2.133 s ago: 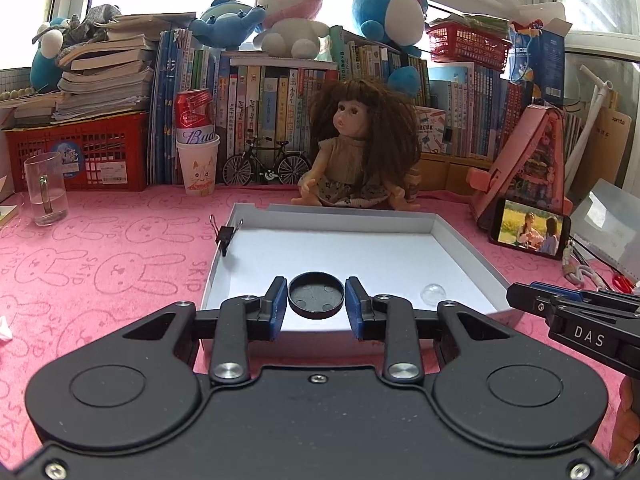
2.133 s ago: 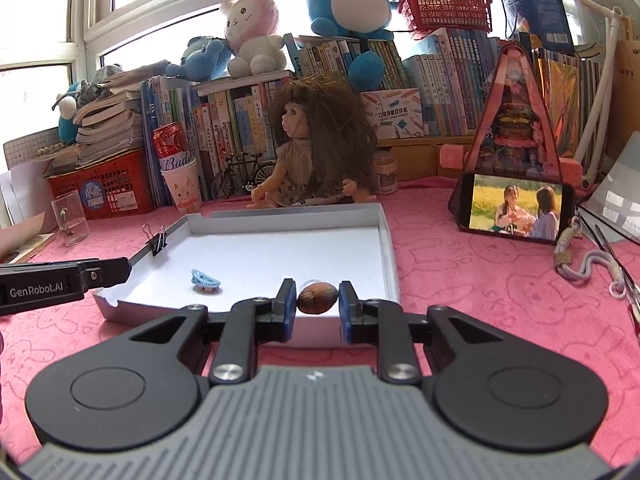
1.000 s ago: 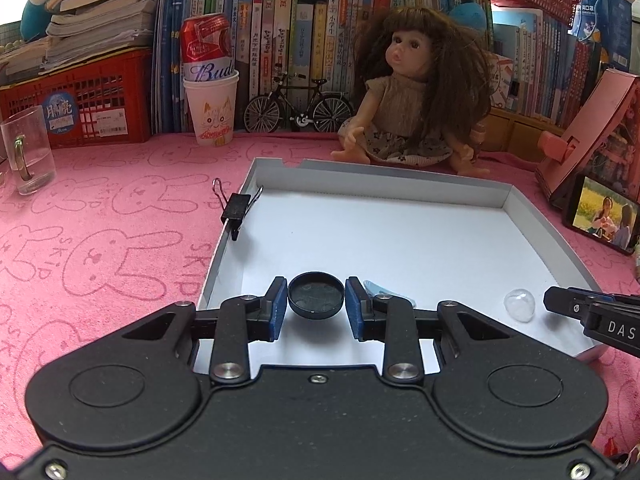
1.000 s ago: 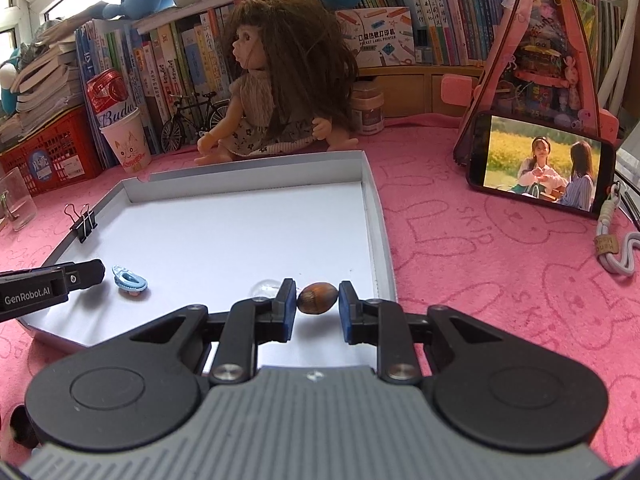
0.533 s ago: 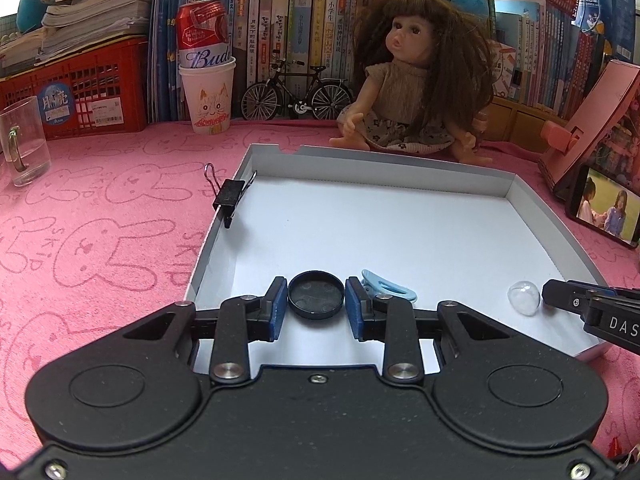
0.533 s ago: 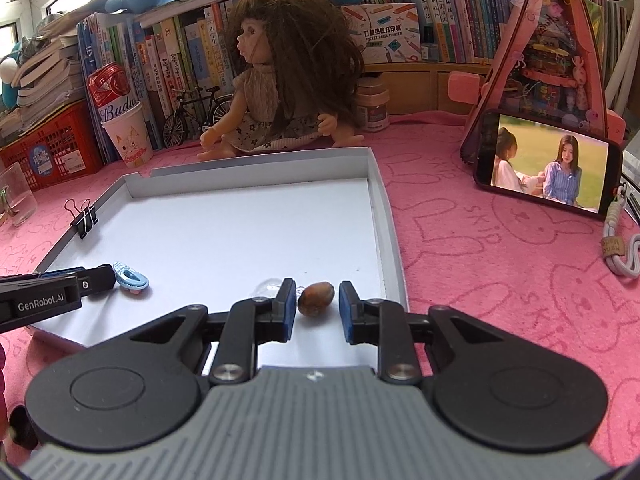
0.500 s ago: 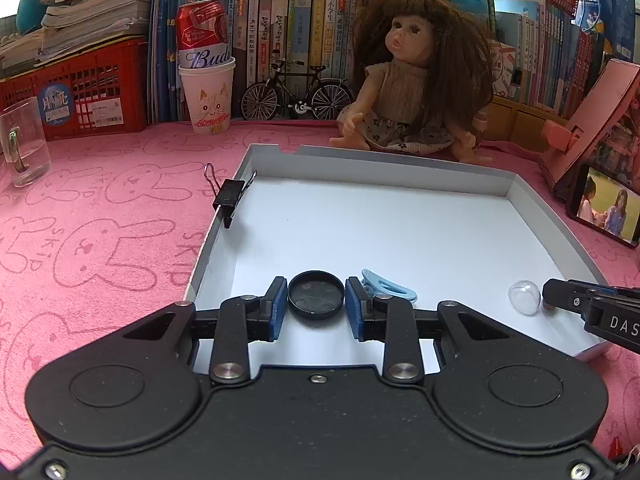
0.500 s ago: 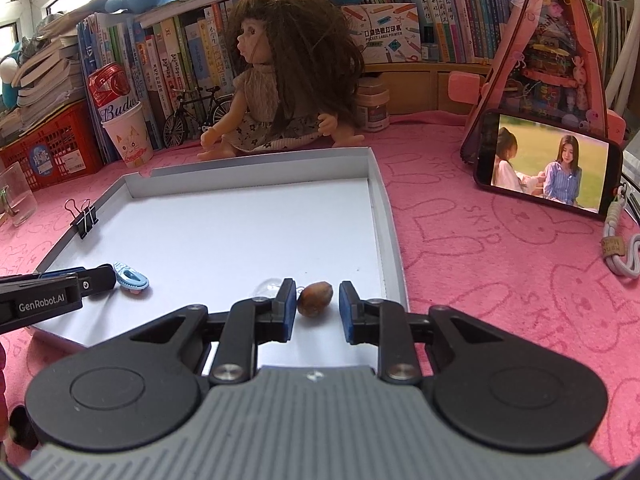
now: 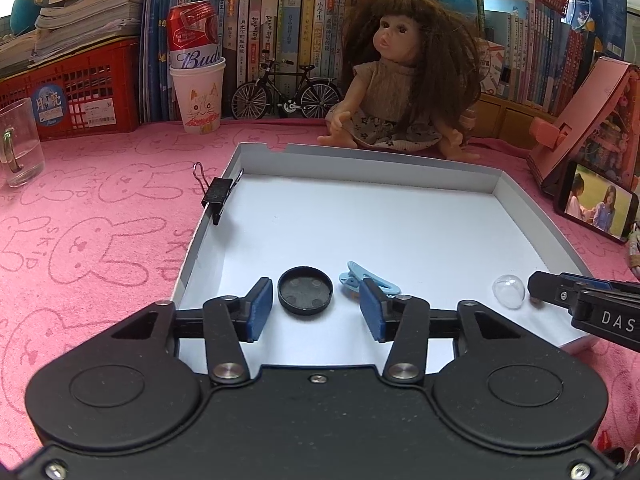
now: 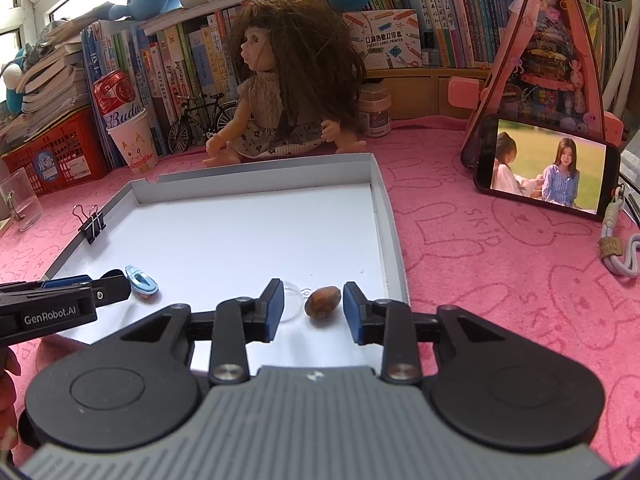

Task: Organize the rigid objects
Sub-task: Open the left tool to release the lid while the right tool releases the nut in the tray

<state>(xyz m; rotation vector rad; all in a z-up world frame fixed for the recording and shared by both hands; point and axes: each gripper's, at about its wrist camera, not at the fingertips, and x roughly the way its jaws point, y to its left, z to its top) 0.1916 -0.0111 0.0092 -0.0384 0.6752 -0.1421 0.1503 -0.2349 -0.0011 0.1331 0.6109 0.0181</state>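
Note:
A shallow white tray [image 9: 520, 196] lies on the pink cloth. In the left wrist view my left gripper [image 9: 316, 304] hangs low over its near left part, jaws opening; a round black lid [image 9: 305, 290] lies flat between them, free of both pads. A light blue clip [image 9: 368, 282] lies just right of it. In the right wrist view my right gripper [image 10: 313, 307] is over the near right corner, jaws opening around a brown nut [image 10: 323, 300] resting on the tray floor, untouched. A clear dome [image 10: 291, 300] sits beside the nut.
A black binder clip [image 9: 218, 196] grips the tray's left rim. Behind the tray sit a doll [image 9: 404, 80], a model bicycle [image 9: 286, 94], a paper cup with a can [image 9: 198, 92] and shelved books. A phone [image 10: 546, 164] stands at right, a glass mug [image 9: 18, 144] at left.
Both grippers' jaws have spread apart. The black lid and the brown nut, which were clamped between the pads, now lie loose on the tray floor. Neither hand has shifted.

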